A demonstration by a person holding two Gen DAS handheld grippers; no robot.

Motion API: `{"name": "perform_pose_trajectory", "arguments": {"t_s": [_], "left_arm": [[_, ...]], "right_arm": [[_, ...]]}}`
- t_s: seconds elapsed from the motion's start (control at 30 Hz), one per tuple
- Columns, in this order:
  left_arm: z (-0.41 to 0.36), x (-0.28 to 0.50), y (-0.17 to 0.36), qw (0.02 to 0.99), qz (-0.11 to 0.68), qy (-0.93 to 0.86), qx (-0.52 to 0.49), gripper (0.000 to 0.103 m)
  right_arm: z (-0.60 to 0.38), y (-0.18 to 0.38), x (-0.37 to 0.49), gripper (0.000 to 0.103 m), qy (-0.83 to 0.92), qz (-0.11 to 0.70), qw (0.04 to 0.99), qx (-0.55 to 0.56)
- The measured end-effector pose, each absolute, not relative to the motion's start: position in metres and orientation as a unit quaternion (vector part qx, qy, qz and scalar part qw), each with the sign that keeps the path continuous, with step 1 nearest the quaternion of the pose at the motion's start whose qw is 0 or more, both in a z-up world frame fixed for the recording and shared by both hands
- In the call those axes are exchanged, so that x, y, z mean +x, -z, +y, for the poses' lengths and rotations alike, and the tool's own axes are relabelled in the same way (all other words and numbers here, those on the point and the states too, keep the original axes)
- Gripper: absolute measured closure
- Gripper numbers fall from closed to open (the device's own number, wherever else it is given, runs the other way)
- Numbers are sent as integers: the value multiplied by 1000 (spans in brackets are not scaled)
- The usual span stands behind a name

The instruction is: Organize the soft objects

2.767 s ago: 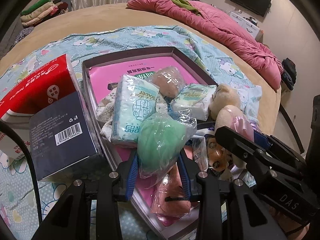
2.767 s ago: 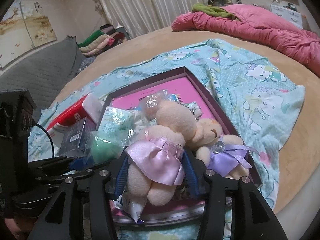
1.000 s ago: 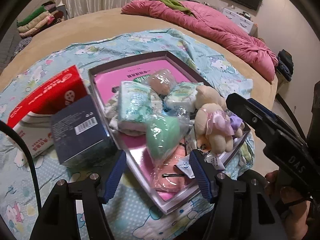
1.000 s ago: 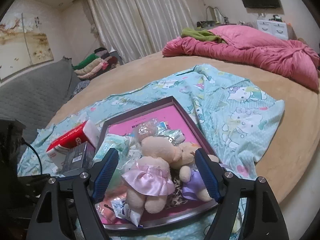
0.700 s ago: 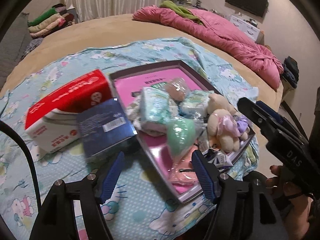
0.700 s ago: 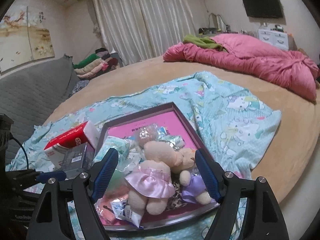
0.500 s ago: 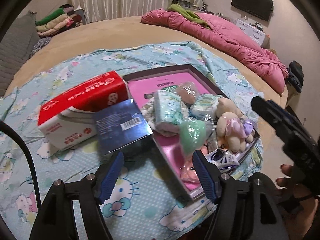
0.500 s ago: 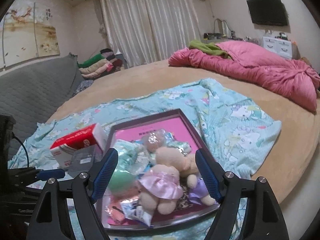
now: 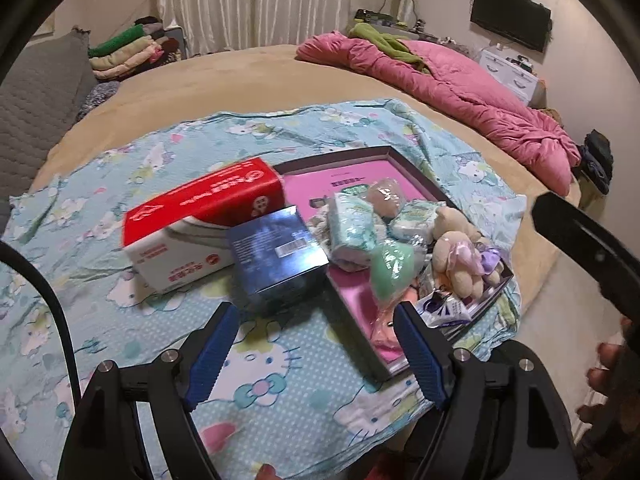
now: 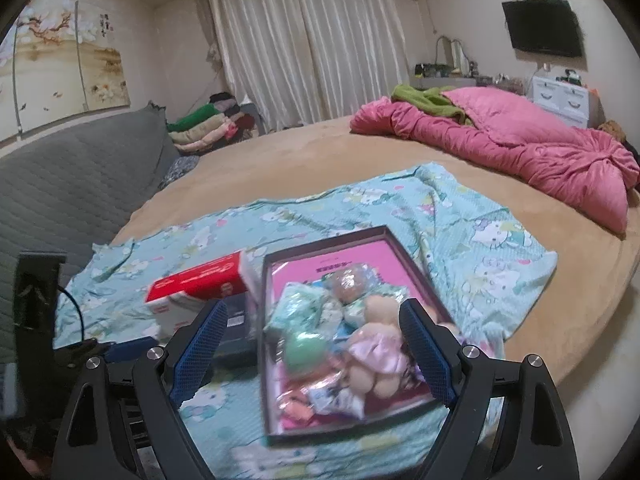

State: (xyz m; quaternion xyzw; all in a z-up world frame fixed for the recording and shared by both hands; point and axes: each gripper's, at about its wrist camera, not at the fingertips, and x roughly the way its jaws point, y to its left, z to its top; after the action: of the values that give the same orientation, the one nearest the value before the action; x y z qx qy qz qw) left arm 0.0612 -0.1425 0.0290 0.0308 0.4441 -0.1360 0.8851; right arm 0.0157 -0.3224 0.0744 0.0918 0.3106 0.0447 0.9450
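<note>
A dark-rimmed tray with a pink floor (image 9: pixel 384 160) (image 10: pixel 332 242) lies on the blue cartoon blanket. It holds a green bagged soft ball (image 9: pixel 390 266) (image 10: pixel 306 346), tissue packs (image 9: pixel 352 228), and a plush bear in a pink skirt (image 9: pixel 456 256) (image 10: pixel 374 352). My left gripper (image 9: pixel 316 344) hangs above the blanket, short of the tray, its jaws opening with nothing between them. My right gripper (image 10: pixel 310 340) is raised over the tray, jaws also opening and empty.
A red and white tissue box (image 9: pixel 200 224) (image 10: pixel 200 284) and a dark blue box (image 9: pixel 276 250) stand left of the tray. A pink quilt (image 10: pixel 520 148) lies at the far side of the round bed. Folded clothes (image 10: pixel 208 124) are stacked by the curtain.
Both grippers let go of the green ball and the pink-skirted bear, which now lie in the tray. Both then pulled back and up from the tray, their jaws widening.
</note>
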Motion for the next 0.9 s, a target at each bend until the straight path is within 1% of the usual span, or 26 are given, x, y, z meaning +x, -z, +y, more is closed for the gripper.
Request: {"name": "perform_pose_trajectory", "arguments": {"t_s": [0.2,0.57,0.9], "left_arm": [[-126,44,-35,888,446,111,31,21],[-106,8,-39,888,453,82,5,21],[-110,3,-31,882,466,71,13,21]], "right_arm": [[-309,-85,-2,14,-40,321,944,62],[-292,-63,-31,14,-66,347,934,53],[-290,-53,-39,14,-64,351,933,43]]}}
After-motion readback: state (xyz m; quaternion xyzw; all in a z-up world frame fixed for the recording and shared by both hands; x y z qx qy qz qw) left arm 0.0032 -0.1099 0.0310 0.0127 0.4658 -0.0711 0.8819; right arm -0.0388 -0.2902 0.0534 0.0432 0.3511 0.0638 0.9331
